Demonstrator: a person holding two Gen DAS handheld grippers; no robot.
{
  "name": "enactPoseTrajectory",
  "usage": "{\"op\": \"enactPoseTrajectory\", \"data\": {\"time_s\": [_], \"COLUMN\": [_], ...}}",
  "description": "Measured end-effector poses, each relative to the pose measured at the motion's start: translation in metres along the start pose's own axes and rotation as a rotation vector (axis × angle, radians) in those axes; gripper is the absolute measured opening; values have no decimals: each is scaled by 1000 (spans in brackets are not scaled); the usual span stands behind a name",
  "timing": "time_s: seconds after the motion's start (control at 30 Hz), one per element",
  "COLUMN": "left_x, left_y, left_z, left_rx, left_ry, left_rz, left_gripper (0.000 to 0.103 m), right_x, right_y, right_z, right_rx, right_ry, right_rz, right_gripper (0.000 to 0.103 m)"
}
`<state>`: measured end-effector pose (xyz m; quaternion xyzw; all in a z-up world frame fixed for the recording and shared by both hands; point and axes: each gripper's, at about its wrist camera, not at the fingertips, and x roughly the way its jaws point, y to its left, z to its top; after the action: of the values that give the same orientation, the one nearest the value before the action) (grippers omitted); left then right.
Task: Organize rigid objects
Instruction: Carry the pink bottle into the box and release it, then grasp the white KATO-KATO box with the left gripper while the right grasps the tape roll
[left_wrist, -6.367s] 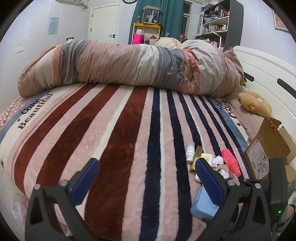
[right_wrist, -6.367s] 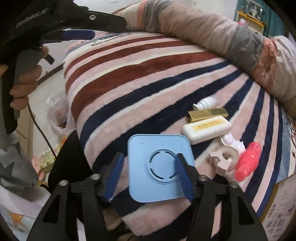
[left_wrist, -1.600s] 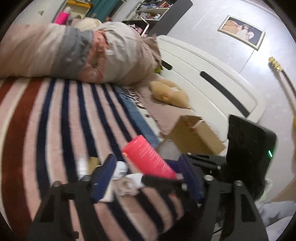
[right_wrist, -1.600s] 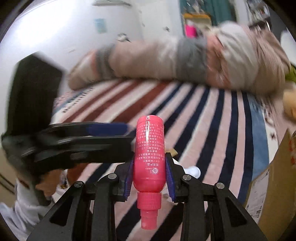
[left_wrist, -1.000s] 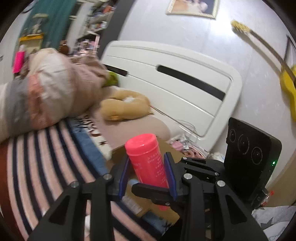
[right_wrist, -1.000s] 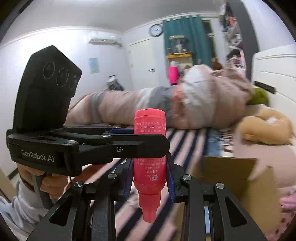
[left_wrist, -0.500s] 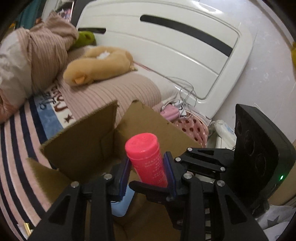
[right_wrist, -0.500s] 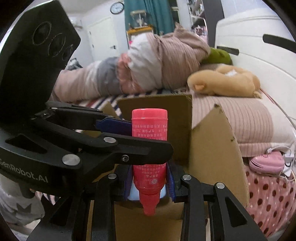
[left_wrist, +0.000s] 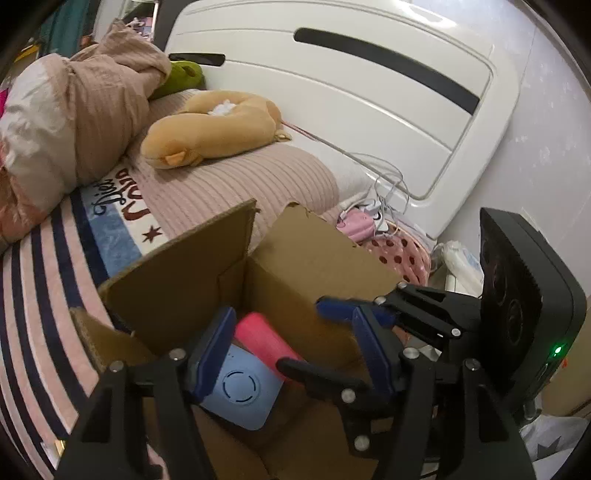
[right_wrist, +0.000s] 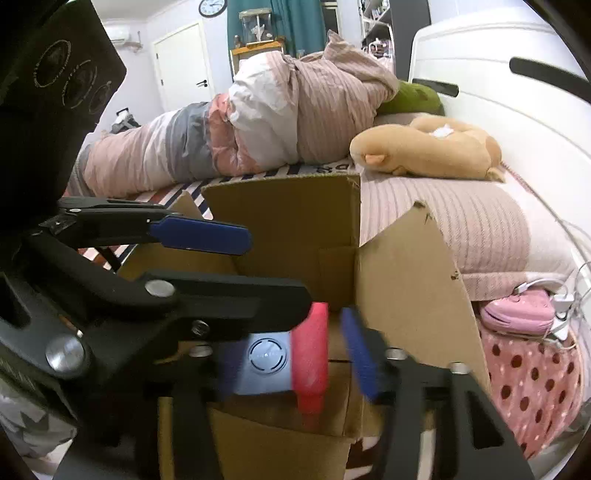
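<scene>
An open cardboard box (left_wrist: 295, 258) (right_wrist: 295, 221) stands at the bed's edge. Inside it lie a pale blue square device (left_wrist: 240, 395) (right_wrist: 264, 363) and a pink bottle (left_wrist: 266, 345) (right_wrist: 310, 354), the bottle beside and partly over the device. My left gripper (left_wrist: 291, 354) is open above the box, its blue pads on either side of the bottle and apart from it. My right gripper (right_wrist: 295, 354) is open too, just over the box, with the bottle loose between its blurred pads. The left gripper's fingers (right_wrist: 199, 229) cross the right wrist view.
A tan plush toy (left_wrist: 210, 129) (right_wrist: 428, 147) lies on a ribbed pink pillow behind the box. A rolled quilt (right_wrist: 258, 122) lies across the striped bed. The white headboard (left_wrist: 351, 92) stands behind; a pink pouch and cables (left_wrist: 360, 225) sit beside it.
Both grippers held the pink bottle over the box half a second ago. Both have opened, and the bottle has dropped into the box beside the blue device.
</scene>
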<state>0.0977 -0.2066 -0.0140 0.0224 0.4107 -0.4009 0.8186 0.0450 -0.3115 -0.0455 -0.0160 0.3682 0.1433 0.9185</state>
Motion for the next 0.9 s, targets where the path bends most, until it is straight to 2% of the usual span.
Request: {"op": "enactPoseTrajectory", "data": {"time_s": [0.07,0.13,0.23,0.37,0.5,0.67,0.83,0.9], "left_x": [-13,-31,-62,-101,-138,-166,-164,-159], "left_y": [4,11,25,52,85,124,155,170], "left_z": [-2,-5,-16,-38,-72,-119,-169,-189], "left_rx": [-14,-23,-51,-85,-141,-208,-275,-321], "left_ry": [-26,-60,-117,-159,-187,-197,-161,-149], "left_rz": [0,14,71,180,274,385,462,463], "left_gripper": [64,70,75,75,75,75,75,75], "right_x": [-3,-7,-18,-30,-27,6,47,66], "right_y": [6,13,29,70,116,166,188,191], "right_z": [1,4,11,23,31,27,2,-9], "right_rx": [-15,-20,-36,-109,-169,-205,-219,-204], "right_ry": [-7,-21,-66,-117,-124,-26,90,143], "right_rz": [-14,-16,5,76,177,303,316,311], "right_gripper": [56,56,56,56,56,56,56,57]}}
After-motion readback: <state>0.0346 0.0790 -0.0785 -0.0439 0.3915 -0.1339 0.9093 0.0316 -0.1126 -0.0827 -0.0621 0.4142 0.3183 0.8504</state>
